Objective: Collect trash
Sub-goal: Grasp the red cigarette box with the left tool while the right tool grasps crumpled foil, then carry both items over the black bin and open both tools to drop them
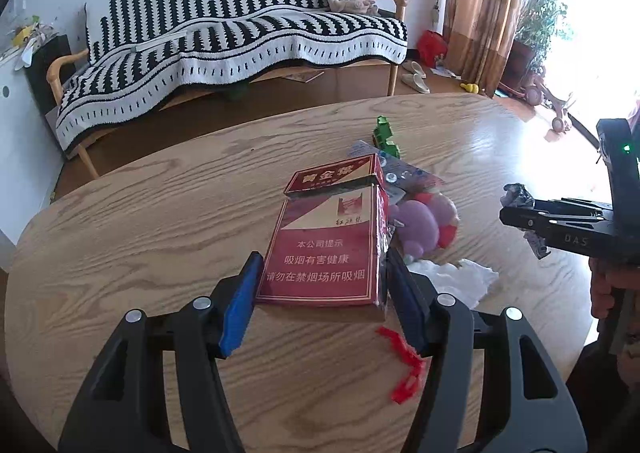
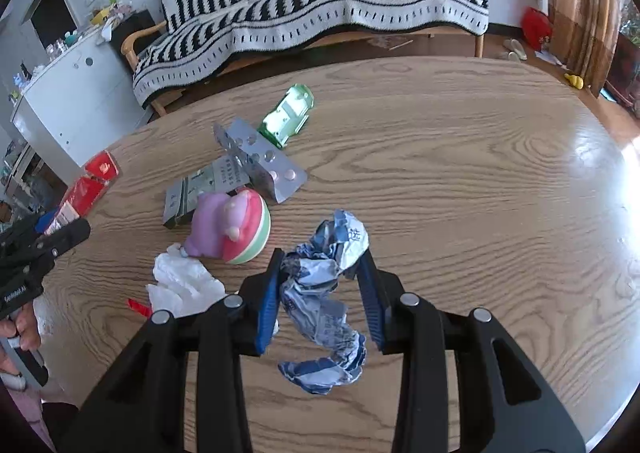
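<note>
I am holding two pieces of trash above the wooden table (image 2: pixel 460 157). My left gripper (image 1: pixel 320 277) is clamping a red cigarette pack (image 1: pixel 328 245) between its blue pads (image 1: pixel 240 305), the pack's lid flipped open and pointing away from me. My right gripper (image 2: pixel 320 273) is squeezing a crumpled blue-and-white wrapper (image 2: pixel 324 293); the fingers are closed on its upper part and its loose end is dangling below them, clear of the table.

Using the purple and pink toy (image 2: pixel 230 229) as my landmark: a white crumpled tissue (image 2: pixel 182 285) is lying just in front of it, on the side nearer to me. A small red scrap (image 2: pixel 138 307) is sitting beside the tissue, nearer me again. Behind the toy, a grey leaflet (image 2: pixel 200 189) is lying flat and touching it, and a silver pill strip (image 2: pixel 260 161) is resting partly on the leaflet, bent upward. Farther beyond the toy, a green toy car (image 2: pixel 288 113) is lying next to the pill strip's far end.

In the left wrist view the cigarette pack is covering most of the toy (image 1: pixel 420 229), with the tissue (image 1: pixel 460 277) to the toy's right and the red scrap (image 1: pixel 404 365) under my right-hand finger. The right gripper (image 1: pixel 516 209) is showing at the edge, well to the right of the toy.

Past the table, a sofa under a black-and-white striped blanket (image 1: pixel 240 37) is standing against the wall.
</note>
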Demonstrator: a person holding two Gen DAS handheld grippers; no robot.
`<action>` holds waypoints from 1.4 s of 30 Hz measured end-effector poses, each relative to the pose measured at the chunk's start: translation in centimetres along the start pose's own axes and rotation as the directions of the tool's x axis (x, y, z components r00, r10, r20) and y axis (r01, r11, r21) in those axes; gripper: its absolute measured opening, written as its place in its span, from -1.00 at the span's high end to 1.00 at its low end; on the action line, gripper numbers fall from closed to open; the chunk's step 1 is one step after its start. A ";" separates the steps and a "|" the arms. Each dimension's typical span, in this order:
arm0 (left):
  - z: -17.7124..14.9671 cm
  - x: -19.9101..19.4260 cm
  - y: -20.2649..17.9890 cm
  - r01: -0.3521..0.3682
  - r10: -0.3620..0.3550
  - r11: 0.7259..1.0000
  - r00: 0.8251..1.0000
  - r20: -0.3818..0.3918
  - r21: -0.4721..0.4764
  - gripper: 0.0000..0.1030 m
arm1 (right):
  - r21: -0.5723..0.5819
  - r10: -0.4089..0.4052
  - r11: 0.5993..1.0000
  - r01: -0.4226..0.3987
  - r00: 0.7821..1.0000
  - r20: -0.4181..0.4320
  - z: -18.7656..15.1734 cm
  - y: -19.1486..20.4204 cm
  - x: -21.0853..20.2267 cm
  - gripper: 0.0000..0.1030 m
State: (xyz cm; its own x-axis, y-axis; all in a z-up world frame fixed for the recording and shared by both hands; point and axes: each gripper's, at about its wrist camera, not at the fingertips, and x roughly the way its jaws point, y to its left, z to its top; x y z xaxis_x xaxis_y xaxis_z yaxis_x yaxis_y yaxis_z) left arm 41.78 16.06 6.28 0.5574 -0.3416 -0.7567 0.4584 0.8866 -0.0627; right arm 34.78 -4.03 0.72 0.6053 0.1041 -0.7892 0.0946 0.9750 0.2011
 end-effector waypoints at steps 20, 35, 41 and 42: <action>-8.6 -5.6 -37.0 0.487 -0.437 0.798 0.873 -0.216 0.355 -0.17 | 0.349 -0.113 0.936 0.034 0.972 0.208 -19.6 -22.0 -23.7 0.29; -15.0 1.9 -43.6 0.528 -0.350 0.773 0.817 -0.459 0.351 -0.17 | 0.611 -0.041 0.791 0.007 0.998 0.041 -30.3 -30.1 -18.2 0.29; -15.7 2.0 -44.3 0.500 -0.315 0.760 0.842 -0.438 0.414 -0.88 | 0.687 0.007 0.726 -0.036 0.999 0.045 -30.6 -31.8 -18.0 -0.86; -15.6 1.7 -44.3 0.489 -0.312 0.751 0.855 -0.415 0.444 -0.88 | 0.701 -0.034 0.713 -0.013 0.998 0.053 -30.7 -32.1 -18.6 -0.86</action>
State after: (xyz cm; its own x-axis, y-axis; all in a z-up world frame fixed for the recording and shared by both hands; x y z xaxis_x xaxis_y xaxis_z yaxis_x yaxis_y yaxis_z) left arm 11.56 -18.92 -2.37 0.0461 -0.4389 -0.8974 0.9241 0.3598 -0.1285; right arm -3.79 -31.18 -8.92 0.6428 0.0606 -0.7636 0.6138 0.5556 0.5608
